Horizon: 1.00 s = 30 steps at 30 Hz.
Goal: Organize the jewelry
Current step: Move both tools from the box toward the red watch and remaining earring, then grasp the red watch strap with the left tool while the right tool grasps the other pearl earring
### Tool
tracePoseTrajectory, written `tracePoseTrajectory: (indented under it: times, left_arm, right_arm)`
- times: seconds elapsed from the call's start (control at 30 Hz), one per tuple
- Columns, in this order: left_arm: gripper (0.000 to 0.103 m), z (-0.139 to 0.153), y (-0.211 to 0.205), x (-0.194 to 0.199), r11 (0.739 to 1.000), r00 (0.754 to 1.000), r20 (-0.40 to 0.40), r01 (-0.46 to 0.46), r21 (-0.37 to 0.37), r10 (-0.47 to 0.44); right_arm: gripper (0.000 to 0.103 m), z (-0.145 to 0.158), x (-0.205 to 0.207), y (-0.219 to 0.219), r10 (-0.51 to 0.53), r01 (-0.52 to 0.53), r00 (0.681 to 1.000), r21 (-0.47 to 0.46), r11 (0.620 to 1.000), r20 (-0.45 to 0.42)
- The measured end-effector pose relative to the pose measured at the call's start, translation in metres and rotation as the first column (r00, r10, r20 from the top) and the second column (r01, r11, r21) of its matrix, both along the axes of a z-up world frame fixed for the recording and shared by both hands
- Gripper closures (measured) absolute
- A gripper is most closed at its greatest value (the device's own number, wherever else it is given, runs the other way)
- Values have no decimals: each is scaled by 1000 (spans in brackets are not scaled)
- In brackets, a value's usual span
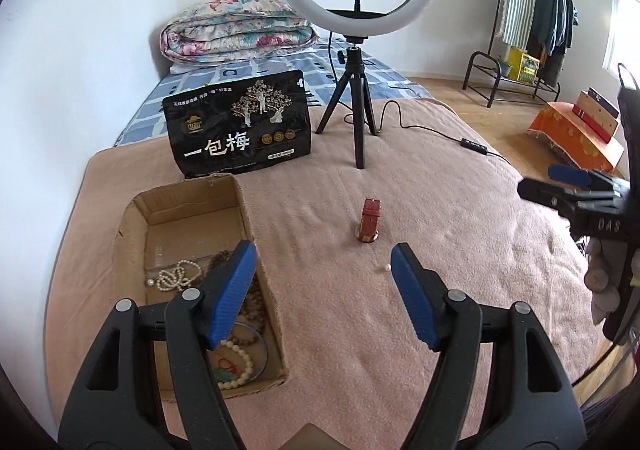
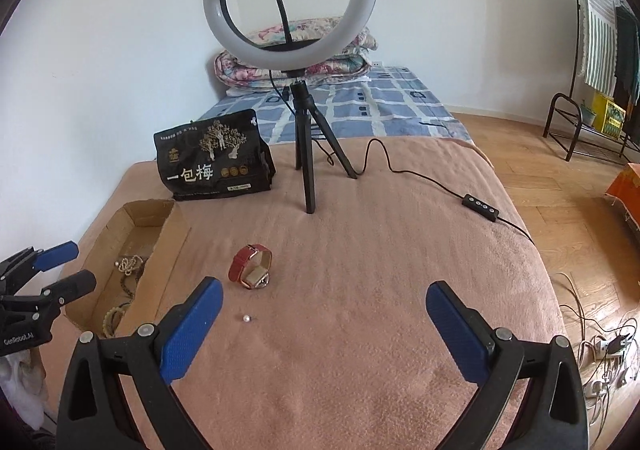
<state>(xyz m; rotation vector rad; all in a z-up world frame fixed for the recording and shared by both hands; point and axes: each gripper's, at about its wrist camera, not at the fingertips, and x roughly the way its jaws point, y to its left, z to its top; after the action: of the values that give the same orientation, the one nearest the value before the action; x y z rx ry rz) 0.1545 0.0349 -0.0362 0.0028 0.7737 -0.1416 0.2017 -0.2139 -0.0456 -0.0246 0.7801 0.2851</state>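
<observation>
A shallow cardboard box [image 1: 248,217] [image 2: 176,226] lies on the pink blanket at the left, holding a pearl necklace [image 1: 174,278] [image 2: 128,264] and several bead bracelets [image 1: 240,364]. A red-strapped watch [image 1: 370,219] [image 2: 252,266] lies on the blanket to the right of the box. A single small pearl [image 1: 386,268] [image 2: 246,318] rests nearer than the watch. My left gripper [image 1: 324,254] [image 2: 68,264] hovers open and empty over the box's right wall and the blanket. My right gripper [image 2: 324,294] [image 1: 560,177] is wide open and empty, to the right of the watch and pearl.
A ring light on a black tripod [image 1: 358,117] [image 2: 306,153] stands behind the watch, its cable and inline switch [image 2: 480,205] trailing right. A black snack bag [image 1: 240,125] [image 2: 212,157] leans behind the box. The bed edge drops to wood floor at the right.
</observation>
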Motion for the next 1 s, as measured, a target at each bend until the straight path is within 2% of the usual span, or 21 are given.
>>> tracePoseTrajectory:
  times: [0.1,0.2,0.27,0.43,0.57,0.63,0.87,1.0]
  left_arm:
    - [31,-7,-3,16,999,999,-33,13,-41,-14]
    - [31,-15,-7,34,996,997,-72,22,-84,-28]
    - [31,-20,-10,43,994,995,-90,31,-104,-41]
    - [38,-35,-25,69,991,989,-137,46,-127,-63]
    - [38,-51,-32,91,984,978,-193,43,-174,-77]
    - [39,-59,-33,101,980,973,-220,30,-195,-74]
    - [44,-84,-36,127,975,955,-290,-11,-222,-56]
    - [44,-95,-38,136,978,951,-306,-21,-206,-44]
  right_arm:
    - [2,-8,1,1,22,-23,1000,-26,999,-8]
    - [9,-19,5,8,61,-62,998,-40,997,-27]
    - [10,-26,6,16,97,-99,994,-43,994,-44]
    - [22,-45,9,34,183,-187,980,-39,982,-84]
    - [28,-64,12,49,239,-245,963,-34,969,-126]
    - [35,-72,13,56,259,-267,955,-38,963,-142]
    - [44,-89,18,69,297,-304,940,-16,952,-167]
    - [48,-97,23,74,310,-317,934,-14,948,-178]
